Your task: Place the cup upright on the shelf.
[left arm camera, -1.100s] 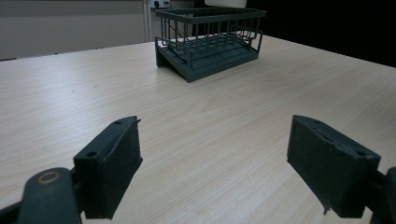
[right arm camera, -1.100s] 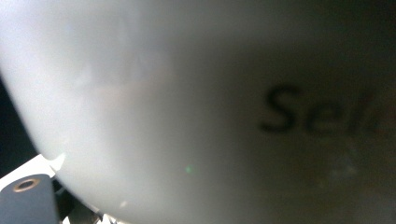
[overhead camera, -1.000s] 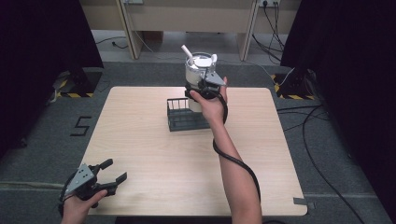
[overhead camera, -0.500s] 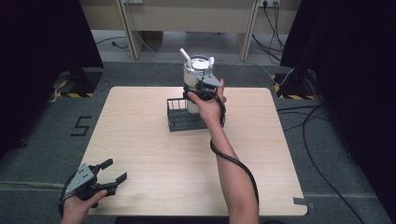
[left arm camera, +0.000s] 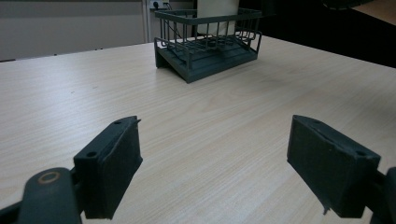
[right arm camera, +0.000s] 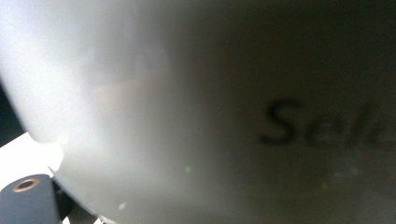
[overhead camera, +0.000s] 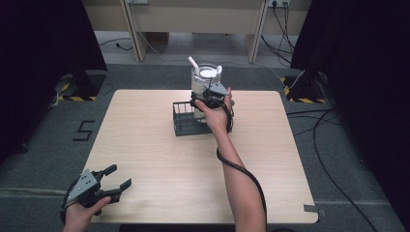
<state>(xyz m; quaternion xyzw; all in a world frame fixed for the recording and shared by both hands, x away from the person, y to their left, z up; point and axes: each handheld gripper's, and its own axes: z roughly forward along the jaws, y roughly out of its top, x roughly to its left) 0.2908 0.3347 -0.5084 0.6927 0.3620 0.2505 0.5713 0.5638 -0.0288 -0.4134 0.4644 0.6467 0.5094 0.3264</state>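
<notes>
A white cylindrical container (overhead camera: pixel 203 83) with white utensils sticking out of its top stands at the far side of a dark wire basket (overhead camera: pixel 185 123); whether it is in the basket or just behind it I cannot tell. My right gripper (overhead camera: pixel 209 96) is shut on the container's near side. In the right gripper view its white wall (right arm camera: pixel 187 116) with dark lettering is pressed close to the camera. My left gripper (overhead camera: pixel 119 176) rests at the table's near left corner, open and holding nothing. The left gripper view has its jaws (left arm camera: pixel 215 158) wide apart, facing the basket (left arm camera: pixel 205 51).
The light wooden table (overhead camera: pixel 159 183) is bare between the basket and the near edge. A black cable trails along the right forearm. On the floor lie cables (overhead camera: pixel 333 125) at the right and a "5" mark (overhead camera: pixel 84 130) at the left.
The right hand and the container have shifted only slightly, a little lower over the basket. The left gripper has stayed in place and open.
</notes>
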